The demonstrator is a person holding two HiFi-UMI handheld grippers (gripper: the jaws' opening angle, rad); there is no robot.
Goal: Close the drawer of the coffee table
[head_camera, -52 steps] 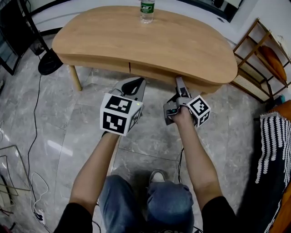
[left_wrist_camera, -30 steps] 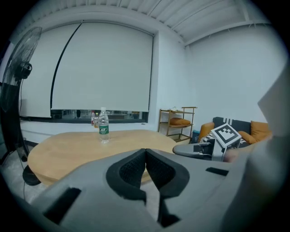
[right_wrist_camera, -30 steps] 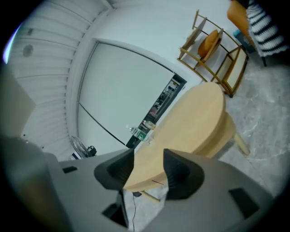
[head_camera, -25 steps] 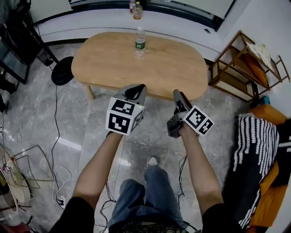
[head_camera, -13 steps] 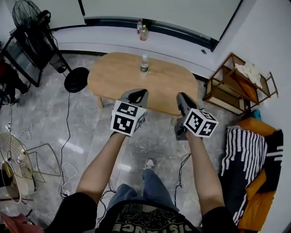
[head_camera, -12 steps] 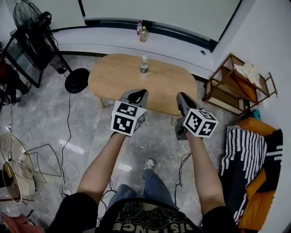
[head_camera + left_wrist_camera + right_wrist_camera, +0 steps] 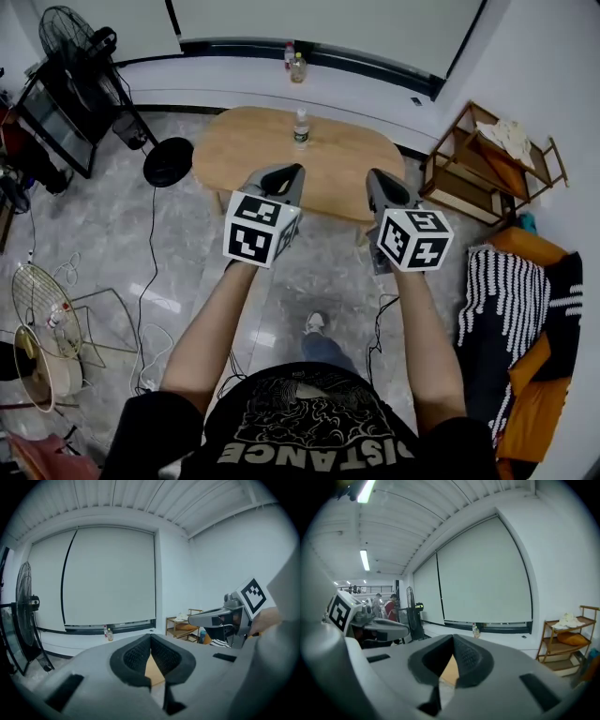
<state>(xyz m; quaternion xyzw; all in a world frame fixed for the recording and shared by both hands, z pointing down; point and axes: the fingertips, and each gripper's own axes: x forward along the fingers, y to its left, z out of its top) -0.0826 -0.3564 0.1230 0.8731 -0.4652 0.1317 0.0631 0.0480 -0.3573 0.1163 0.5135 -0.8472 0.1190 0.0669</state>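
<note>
Pale-wood oval coffee table [image 7: 253, 141] on floor, well beyond both grippers; drawer front not visible. Fingers closed, empty, on left gripper [image 7: 284, 174] & right gripper [image 7: 379, 180]. Drawer prob. stiff, light, free-sliding; push front centre w/ closed fingers.

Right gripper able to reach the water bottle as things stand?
Probably not without stepping in: the right gripper hangs high, short of the coffee table, jaws shut; the water bottle stands near the far edge.

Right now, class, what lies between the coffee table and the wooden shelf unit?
Between the coffee table and the wooden shelf unit lies only a narrow strip of bare grey floor, as the head view shows.
</note>
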